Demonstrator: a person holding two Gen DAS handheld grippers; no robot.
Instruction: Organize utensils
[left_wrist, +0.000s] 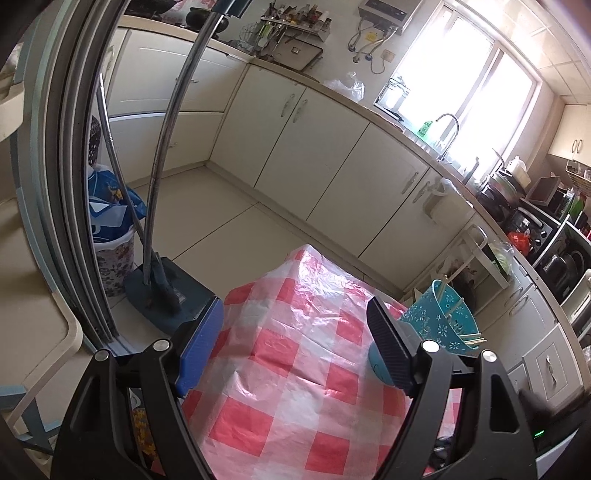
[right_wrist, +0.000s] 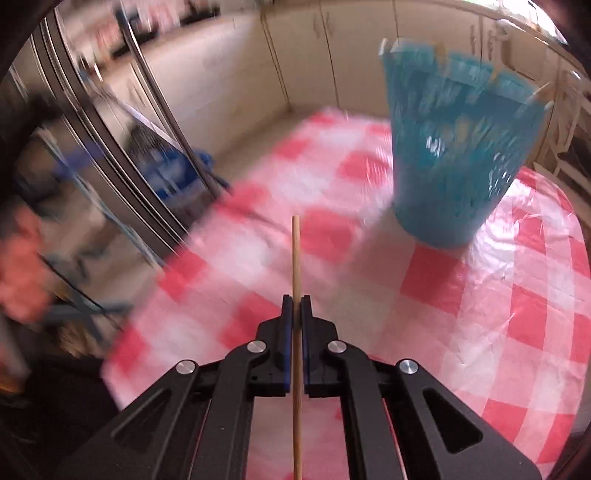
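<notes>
A teal perforated utensil holder (right_wrist: 454, 155) stands on the red-and-white checked tablecloth (right_wrist: 480, 295), blurred in the right wrist view. My right gripper (right_wrist: 296, 306) is shut on a thin wooden chopstick (right_wrist: 296, 251), which points forward past the fingertips, short of the holder and to its left. In the left wrist view the same holder (left_wrist: 441, 317) sits just right of my right-hand finger, with several chopsticks (left_wrist: 474, 339) poking out of it. My left gripper (left_wrist: 293, 317) hangs open over the tablecloth (left_wrist: 295, 369) with nothing between its fingers.
A dark blue dustpan with a metal handle (left_wrist: 166, 299) and a floral bin (left_wrist: 114, 258) stand on the floor left of the table. Cream cabinets (left_wrist: 314, 147) and a sink tap (left_wrist: 448, 129) line the far wall. A refrigerator door edge (left_wrist: 70, 184) rises at the left.
</notes>
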